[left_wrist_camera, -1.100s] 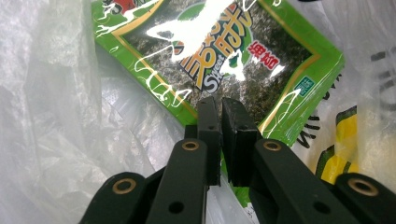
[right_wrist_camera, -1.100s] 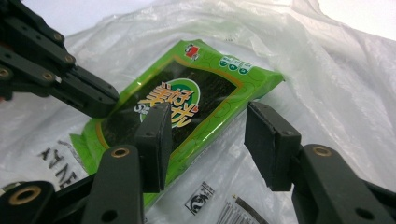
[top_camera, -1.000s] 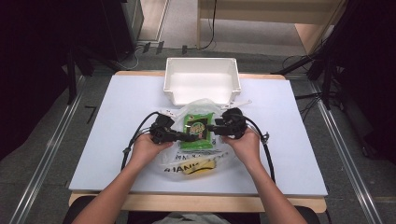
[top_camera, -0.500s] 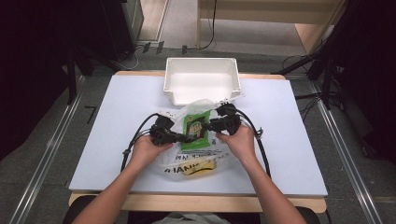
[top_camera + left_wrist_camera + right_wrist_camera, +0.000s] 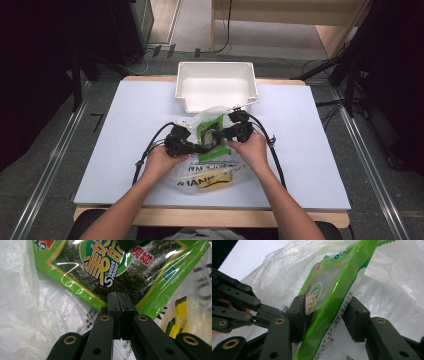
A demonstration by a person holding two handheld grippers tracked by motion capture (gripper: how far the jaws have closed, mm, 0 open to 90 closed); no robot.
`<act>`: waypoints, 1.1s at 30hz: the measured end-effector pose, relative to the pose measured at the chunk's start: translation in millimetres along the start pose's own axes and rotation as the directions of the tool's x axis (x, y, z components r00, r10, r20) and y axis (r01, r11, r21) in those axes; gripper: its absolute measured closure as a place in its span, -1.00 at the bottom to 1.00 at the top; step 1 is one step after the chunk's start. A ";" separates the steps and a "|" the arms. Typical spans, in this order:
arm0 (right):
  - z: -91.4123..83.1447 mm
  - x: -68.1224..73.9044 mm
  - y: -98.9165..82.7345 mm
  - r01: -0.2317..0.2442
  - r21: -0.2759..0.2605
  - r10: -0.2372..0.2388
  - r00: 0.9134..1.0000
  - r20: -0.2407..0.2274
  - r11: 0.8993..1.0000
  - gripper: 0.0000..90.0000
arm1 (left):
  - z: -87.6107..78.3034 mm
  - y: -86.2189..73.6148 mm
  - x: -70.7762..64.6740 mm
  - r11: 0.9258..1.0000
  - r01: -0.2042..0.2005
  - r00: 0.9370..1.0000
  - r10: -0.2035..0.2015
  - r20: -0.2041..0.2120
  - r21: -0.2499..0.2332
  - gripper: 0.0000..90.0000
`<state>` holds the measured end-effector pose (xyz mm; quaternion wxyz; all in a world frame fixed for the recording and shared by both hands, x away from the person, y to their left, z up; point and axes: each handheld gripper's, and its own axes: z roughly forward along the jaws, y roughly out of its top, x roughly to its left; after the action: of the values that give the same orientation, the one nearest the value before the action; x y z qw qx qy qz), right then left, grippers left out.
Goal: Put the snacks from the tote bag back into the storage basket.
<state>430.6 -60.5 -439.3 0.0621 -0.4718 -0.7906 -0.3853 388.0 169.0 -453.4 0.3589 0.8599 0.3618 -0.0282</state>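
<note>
High view, packet: a green snack packet sits at the centre of the frame on a clear plastic bag, below the white bin on the white table.
High view, long axis: runs from lower left to upper right, top edge toward the bin.
High view, tongs: the left gripper meets the packet's lower left edge; the right gripper meets its right side.
High view, writing: black letters on the bag, partly legible as "ANK"; a yellow item lies inside the bag, low in the frame.

Left gripper view, writing: packet printed "Sweet" and "Sour" in a round emblem, under large yellow Chinese characters and red ones at upper right.
Left gripper view, tongs: jaws pressed together on the packet's green bottom edge at centre frame.
Left gripper view, extra: dark seaweed-like contents show through the window.

Right gripper view, packet: seen edge-on, rising from lower centre to upper right, with a serrated top edge.
Right gripper view, tongs: jaws have just been closing with the packet between them; the left pad touches it, the right pad stands just clear.
Right gripper view, extra: small print on the packet's back, not readable; the left gripper's linkage at left.
</note>
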 end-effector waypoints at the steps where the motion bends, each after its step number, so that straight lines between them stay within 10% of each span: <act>1: -0.8 0.0 0.2 0.001 0.002 -0.001 1.000 -0.005 1.000 0.30 | -0.2 0.0 0.5 1.000 0.001 1.000 -0.001 0.001 -0.001 1.00; 33: -41.2 20.3 -2.7 0.098 -0.124 -0.103 0.994 -0.033 0.987 0.64 | -17.8 -3.2 11.8 0.997 0.067 0.995 -0.064 0.076 -0.037 0.38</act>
<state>406.4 -74.6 -402.9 0.0293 -0.4266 -0.7868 -0.4450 390.9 189.0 -445.8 0.3879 0.8387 0.3768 -0.0647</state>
